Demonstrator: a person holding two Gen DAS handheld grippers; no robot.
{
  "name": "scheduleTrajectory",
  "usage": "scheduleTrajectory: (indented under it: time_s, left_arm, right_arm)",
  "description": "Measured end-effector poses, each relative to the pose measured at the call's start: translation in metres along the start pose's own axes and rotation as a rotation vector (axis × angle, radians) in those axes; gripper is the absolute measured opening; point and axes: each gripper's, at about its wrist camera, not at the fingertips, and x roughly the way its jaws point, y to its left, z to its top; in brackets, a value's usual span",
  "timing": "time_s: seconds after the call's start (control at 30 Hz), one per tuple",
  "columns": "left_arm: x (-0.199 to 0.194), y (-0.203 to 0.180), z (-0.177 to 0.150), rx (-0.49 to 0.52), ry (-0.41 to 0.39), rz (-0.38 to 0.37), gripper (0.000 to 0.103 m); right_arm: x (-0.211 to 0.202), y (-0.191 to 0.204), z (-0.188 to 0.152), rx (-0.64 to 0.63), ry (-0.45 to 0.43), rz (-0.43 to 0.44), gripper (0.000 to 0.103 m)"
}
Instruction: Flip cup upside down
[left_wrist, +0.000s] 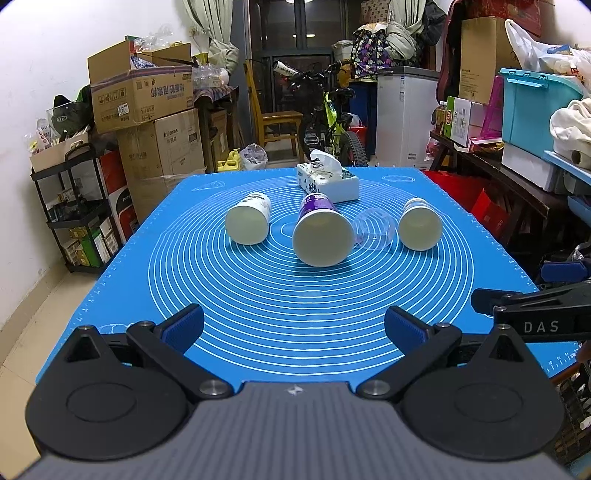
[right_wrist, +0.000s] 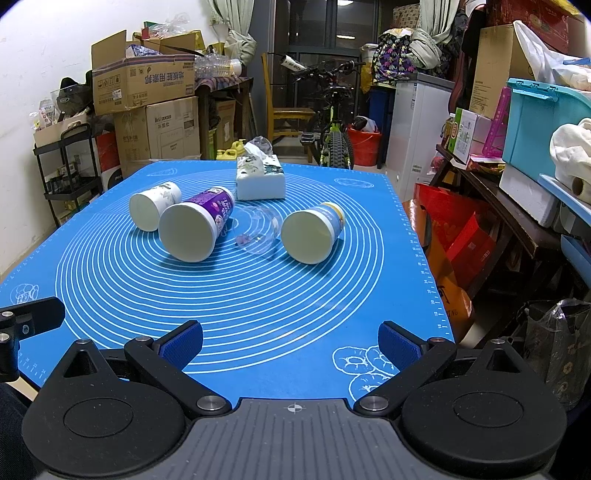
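Note:
Several cups lie on their sides on the blue mat (left_wrist: 295, 295), mouths toward me. From left: a white printed paper cup (left_wrist: 248, 223) (right_wrist: 153, 206), a purple cup (left_wrist: 322, 233) (right_wrist: 195, 229), a clear plastic cup (left_wrist: 373, 228) (right_wrist: 258, 230), and a white cup with blue and yellow print (left_wrist: 420, 229) (right_wrist: 313, 233). My left gripper (left_wrist: 294, 326) is open and empty, low over the mat's near edge. My right gripper (right_wrist: 291, 341) is open and empty, near the front right of the mat. Part of the right gripper shows in the left wrist view (left_wrist: 532, 310).
A tissue box (left_wrist: 327, 179) (right_wrist: 260, 177) sits on the mat behind the cups. Around the table stand cardboard boxes (left_wrist: 142, 96), a black shelf cart (left_wrist: 70, 206), a bicycle (left_wrist: 332, 114), a white cabinet (left_wrist: 404, 114) and a cluttered shelf (right_wrist: 517, 192) on the right.

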Motion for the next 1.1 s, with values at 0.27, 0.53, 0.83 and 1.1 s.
scheduleTrajectory:
  time_s: [0.27, 0.53, 0.83, 1.1]
  left_arm:
    - [0.0, 0.001, 0.0, -0.002, 0.003, -0.001, 0.102]
    - [0.001, 0.0, 0.0, 0.002, 0.003, 0.003, 0.102]
    - [0.004, 0.001, 0.0, -0.009, 0.01, 0.013, 0.102]
    - [0.037, 0.025, 0.026, -0.029, -0.014, 0.05, 0.102]
  right_arm:
    - [0.0, 0.0, 0.0, 0.0, 0.0, 0.0, 0.1]
    - [0.0, -0.001, 0.0, 0.001, 0.0, 0.001, 0.1]
    - [0.0, -0.003, -0.001, 0.012, -0.001, 0.007, 0.1]
    - [0.017, -0.012, 0.012, 0.055, -0.013, 0.003, 0.1]
